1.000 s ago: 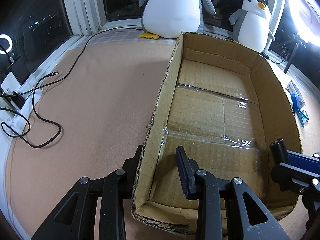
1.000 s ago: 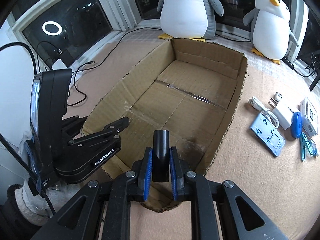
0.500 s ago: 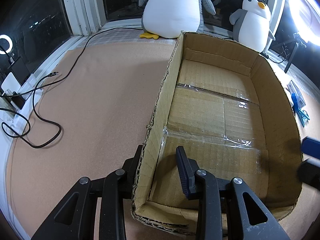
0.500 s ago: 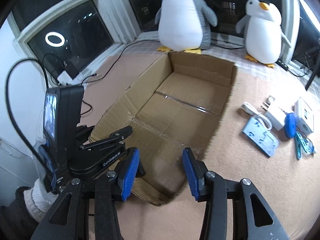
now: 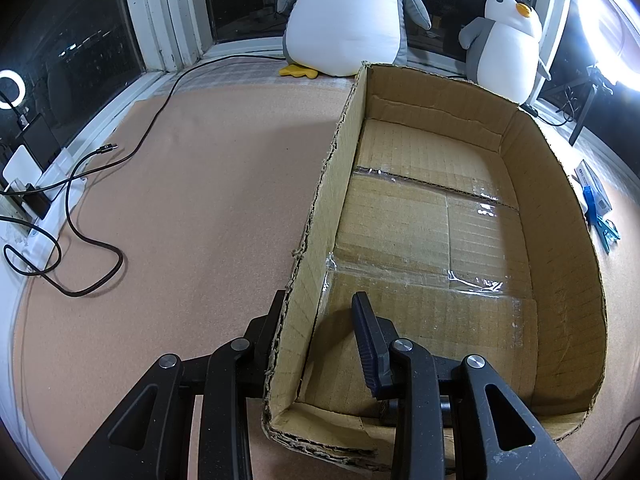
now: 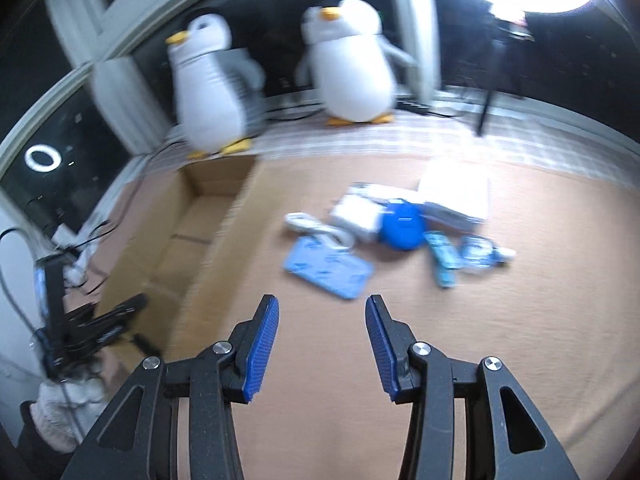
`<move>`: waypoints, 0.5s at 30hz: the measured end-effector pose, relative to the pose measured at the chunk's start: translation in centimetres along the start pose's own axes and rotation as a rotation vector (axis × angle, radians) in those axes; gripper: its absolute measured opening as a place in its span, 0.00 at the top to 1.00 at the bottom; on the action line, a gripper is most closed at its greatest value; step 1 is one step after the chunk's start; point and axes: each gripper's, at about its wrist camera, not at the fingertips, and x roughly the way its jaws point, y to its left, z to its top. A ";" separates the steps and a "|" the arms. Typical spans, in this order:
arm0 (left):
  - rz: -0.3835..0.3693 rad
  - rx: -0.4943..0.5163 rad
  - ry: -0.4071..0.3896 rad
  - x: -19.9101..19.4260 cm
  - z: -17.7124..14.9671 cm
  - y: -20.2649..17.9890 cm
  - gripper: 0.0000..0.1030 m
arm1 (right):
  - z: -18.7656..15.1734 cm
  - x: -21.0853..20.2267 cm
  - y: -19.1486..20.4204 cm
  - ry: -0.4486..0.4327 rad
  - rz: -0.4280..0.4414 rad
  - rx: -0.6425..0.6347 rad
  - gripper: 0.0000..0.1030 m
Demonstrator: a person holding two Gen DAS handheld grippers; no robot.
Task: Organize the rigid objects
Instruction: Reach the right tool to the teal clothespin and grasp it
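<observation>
The left gripper (image 5: 320, 320) stands with fingers wide astride the cardboard box (image 5: 560, 208) wall; the right gripper (image 6: 322, 344), fingers wide and empty, faces the blue card holder (image 6: 328, 268).

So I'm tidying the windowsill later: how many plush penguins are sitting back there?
2. The larger grey-and-white plush penguin sits by the window behind the open cardboard box's far-left corner; the smaller grey-and-white plush penguin sits to its right, behind the far-right corner. None seem hidden.
</observation>
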 end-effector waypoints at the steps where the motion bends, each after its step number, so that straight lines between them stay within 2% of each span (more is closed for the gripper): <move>1: 0.000 0.000 0.000 0.0 0.0 0.0 0.67 | 0.0 0.2 -0.8 0.000 -0.013 0.008 0.60; 7: 0.000 0.001 0.001 0.0 0.0 0.0 0.67 | 0.1 1.8 -5.0 0.021 -0.091 0.028 0.60; 15: 0.001 0.002 0.001 0.0 0.0 0.1 0.67 | 0.8 4.7 -7.5 0.091 -0.094 0.038 0.60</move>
